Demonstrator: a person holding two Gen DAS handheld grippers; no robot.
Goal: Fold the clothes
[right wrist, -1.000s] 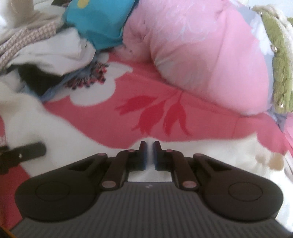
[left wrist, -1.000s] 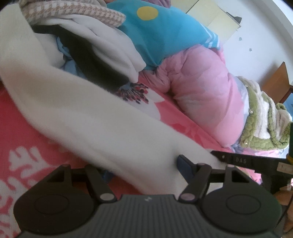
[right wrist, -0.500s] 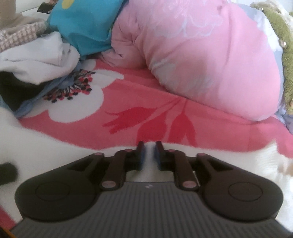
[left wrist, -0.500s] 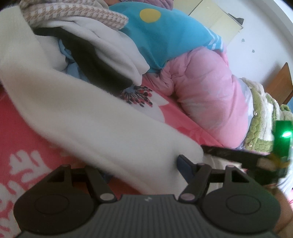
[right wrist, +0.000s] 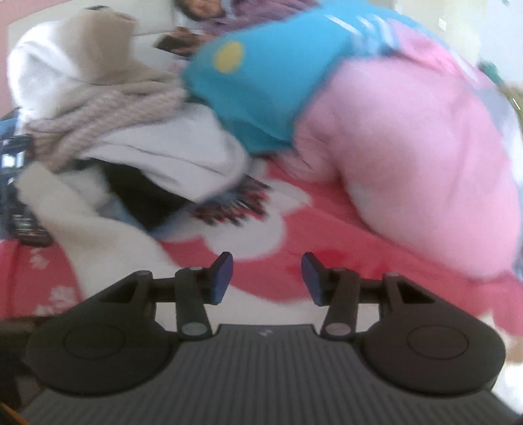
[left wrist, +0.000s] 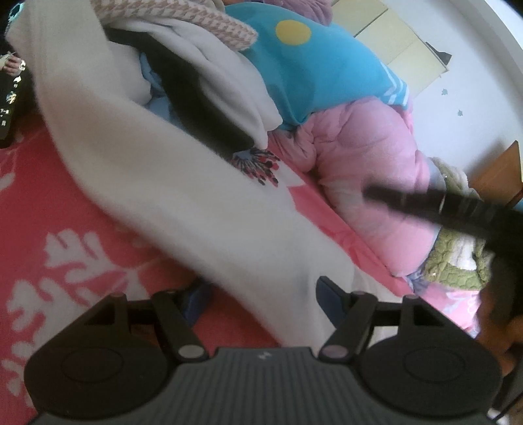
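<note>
A long white fleece garment (left wrist: 179,196) lies slantwise across the red flowered bedspread (left wrist: 65,196). Its near end passes between the fingers of my left gripper (left wrist: 261,294), which is shut on that thick fold. In the right wrist view the same white garment (right wrist: 98,235) trails off to the left. My right gripper (right wrist: 266,271) hangs above the bedspread (right wrist: 327,261); its jaws are opening and nothing is between them. One of its black fingers (left wrist: 425,199) shows blurred at the right of the left wrist view, over the pink quilt.
A heap of clothes (left wrist: 212,81) sits at the back: houndstooth knit, white and black pieces. Beside it are a blue cushion with a yellow dot (left wrist: 310,65), a bulky pink quilt (left wrist: 366,163) and a green quilted piece (left wrist: 457,261). A person (right wrist: 196,6) is at the far side.
My right gripper has let go of the white garment's edge, spread its jaws and risen away from the cloth. The left gripper keeps its hold, barely moved.
</note>
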